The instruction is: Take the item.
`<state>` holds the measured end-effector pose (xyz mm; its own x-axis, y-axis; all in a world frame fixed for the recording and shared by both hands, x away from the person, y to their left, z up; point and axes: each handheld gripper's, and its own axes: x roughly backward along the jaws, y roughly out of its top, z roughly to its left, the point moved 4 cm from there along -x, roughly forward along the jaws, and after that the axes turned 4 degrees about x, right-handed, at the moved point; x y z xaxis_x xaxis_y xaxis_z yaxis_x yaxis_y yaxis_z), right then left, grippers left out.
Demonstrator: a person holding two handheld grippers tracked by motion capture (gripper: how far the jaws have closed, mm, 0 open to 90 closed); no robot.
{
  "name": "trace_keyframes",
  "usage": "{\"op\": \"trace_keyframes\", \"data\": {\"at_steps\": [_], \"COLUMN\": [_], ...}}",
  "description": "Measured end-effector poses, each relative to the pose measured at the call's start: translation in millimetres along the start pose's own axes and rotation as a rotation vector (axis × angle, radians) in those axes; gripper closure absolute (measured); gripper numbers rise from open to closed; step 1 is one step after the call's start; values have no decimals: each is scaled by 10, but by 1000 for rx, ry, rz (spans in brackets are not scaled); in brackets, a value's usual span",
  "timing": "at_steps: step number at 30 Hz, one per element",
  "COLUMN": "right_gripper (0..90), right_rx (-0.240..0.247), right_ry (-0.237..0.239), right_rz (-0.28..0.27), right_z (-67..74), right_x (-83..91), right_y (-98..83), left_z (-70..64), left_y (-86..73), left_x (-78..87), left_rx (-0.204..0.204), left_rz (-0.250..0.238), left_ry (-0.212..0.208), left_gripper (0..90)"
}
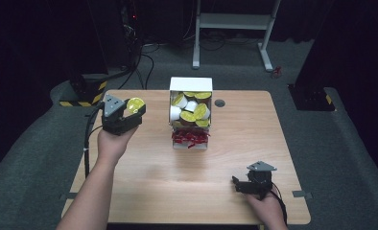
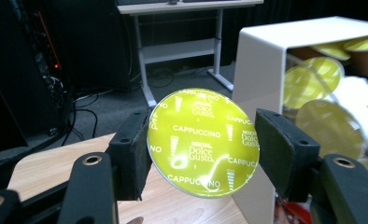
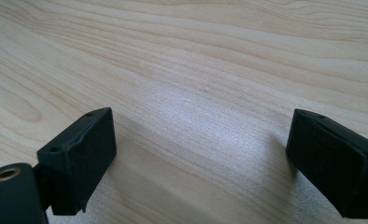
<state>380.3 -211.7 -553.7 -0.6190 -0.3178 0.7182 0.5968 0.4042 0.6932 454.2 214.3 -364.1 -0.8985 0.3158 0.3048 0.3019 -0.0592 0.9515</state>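
Observation:
My left gripper (image 1: 132, 111) (image 2: 201, 142) is shut on a coffee capsule (image 1: 135, 104) (image 2: 202, 141), whose yellow-green foil lid reads "Cappuccino" and faces the camera. It hovers above the left part of the wooden table (image 1: 144, 177), left of a white box (image 1: 191, 85) (image 2: 261, 60) that holds several more capsules (image 1: 192, 110) (image 2: 322, 93). My right gripper (image 1: 236, 183) (image 3: 201, 158) rests low over the table's front right, jaws wide open with only bare wood (image 3: 196, 70) between them.
Red wrapped items (image 1: 190, 137) lie in the lower front part of the white box. A dark round cap (image 1: 219, 103) is set into the table behind the box. A white desk frame (image 1: 235, 28) and cables stand on the floor beyond.

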Motion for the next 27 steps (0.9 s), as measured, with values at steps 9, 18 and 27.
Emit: {"op": "trace_keyframes", "data": {"at_steps": [9,18,27], "right_gripper": [84,84,84], "right_rx": [0,0,-3], "right_ry": [0,0,0], "right_rz": [0,0,2], "right_z": [0,0,2], "right_x": [0,0,1], "right_y": [0,0,-1], "left_z": [77,112,144], "left_y": [-225,-429,-642], "left_x": [-147,-304,-448], "left_rx": [10,33,56], "left_rz": [34,75,120], "left_ry": [19,20,29], "left_gripper": [399,399,399]}}
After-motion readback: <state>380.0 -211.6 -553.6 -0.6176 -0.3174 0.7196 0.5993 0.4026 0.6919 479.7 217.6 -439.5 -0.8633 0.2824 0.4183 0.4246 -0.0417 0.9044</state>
